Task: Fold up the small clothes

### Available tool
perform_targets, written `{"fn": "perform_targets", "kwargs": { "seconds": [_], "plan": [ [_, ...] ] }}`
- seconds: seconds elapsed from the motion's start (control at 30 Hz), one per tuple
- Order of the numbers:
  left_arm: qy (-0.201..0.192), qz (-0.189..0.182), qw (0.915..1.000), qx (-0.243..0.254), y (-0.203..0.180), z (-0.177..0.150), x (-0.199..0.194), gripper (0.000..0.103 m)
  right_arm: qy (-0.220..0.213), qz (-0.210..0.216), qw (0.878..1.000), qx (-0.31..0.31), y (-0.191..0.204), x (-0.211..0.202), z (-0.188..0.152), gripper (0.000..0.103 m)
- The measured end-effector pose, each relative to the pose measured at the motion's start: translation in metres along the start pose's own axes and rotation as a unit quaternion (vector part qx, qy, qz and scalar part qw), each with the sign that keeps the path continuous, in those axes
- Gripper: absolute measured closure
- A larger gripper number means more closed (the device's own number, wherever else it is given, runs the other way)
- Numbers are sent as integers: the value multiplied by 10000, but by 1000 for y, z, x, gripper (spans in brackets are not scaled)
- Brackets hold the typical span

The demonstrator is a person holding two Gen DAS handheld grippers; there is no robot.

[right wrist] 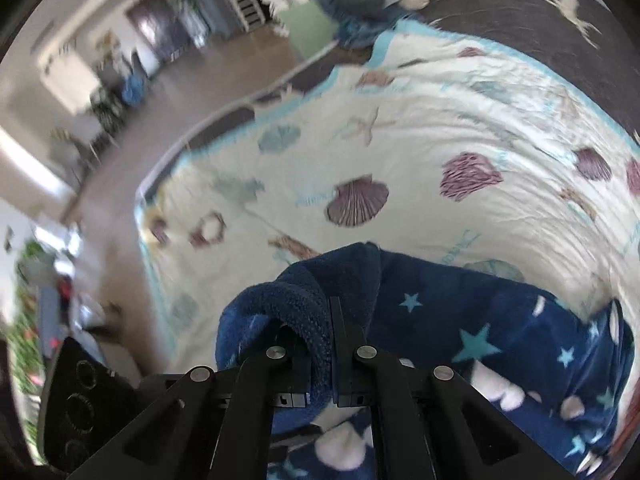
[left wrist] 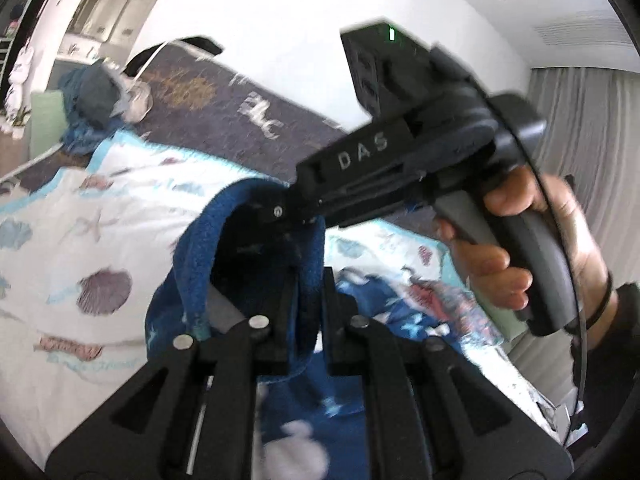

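Both clamped tight on the blue fleece garment: left gripper pinching a raised fold above the seashell sheet, right gripper gripping the edge just beside it.

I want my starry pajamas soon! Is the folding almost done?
Not yet. Nothing looks folded. Both the left gripper and the right gripper are shut on the blue starry garment, lifting its edge above the seashell sheet. The folding itself is left, and more clothes wait beyond.
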State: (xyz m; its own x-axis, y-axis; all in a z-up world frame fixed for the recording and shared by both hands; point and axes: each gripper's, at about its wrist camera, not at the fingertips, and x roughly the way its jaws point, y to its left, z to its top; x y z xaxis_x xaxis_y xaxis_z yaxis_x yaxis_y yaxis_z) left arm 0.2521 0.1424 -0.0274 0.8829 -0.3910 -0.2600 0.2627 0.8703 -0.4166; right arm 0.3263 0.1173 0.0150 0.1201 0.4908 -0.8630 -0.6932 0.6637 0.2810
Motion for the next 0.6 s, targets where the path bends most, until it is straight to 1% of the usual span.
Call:
{"fn": "perform_targets", "kwargs": {
  "seconds": [0.1, 0.17, 0.23, 0.3, 0.37, 0.4, 0.47, 0.53, 0.6],
  "plan": [
    [-70, -84, 9994, 322, -36, 14, -5, 93, -304, 230, 9987, 353, -20, -38, -9, 98],
    [-67, -176, 9984, 537, -61, 19, -8, 93, -589, 355, 9956, 643, -37, -67, -19, 98],
    [-35, -154, 9969, 774, -92, 24, -9, 93, -788, 373, 9928, 822, -49, -88, -26, 96],
    [16, -117, 9959, 894, -116, 25, -7, 93, -973, 528, 9887, 1008, -64, -109, -38, 96],
    [60, -118, 9959, 894, -135, 22, -3, 93, -1176, 820, 9823, 1204, -82, -130, -53, 96],
    [94, -167, 9961, 861, -144, 20, 2, 93, -1256, 887, 9799, 1272, -89, -138, -60, 96],
    [163, -268, 9966, 756, -152, 16, 13, 93, -1420, 955, 9761, 1339, -103, -156, -74, 96],
    [256, -390, 9967, 661, -167, 7, 23, 93, -1522, 1085, 9721, 1415, -115, -170, -88, 97],
    [361, -494, 9963, 605, -176, 0, 32, 93, -1612, 1121, 9694, 1475, -126, -181, -101, 98]
  ]
}}
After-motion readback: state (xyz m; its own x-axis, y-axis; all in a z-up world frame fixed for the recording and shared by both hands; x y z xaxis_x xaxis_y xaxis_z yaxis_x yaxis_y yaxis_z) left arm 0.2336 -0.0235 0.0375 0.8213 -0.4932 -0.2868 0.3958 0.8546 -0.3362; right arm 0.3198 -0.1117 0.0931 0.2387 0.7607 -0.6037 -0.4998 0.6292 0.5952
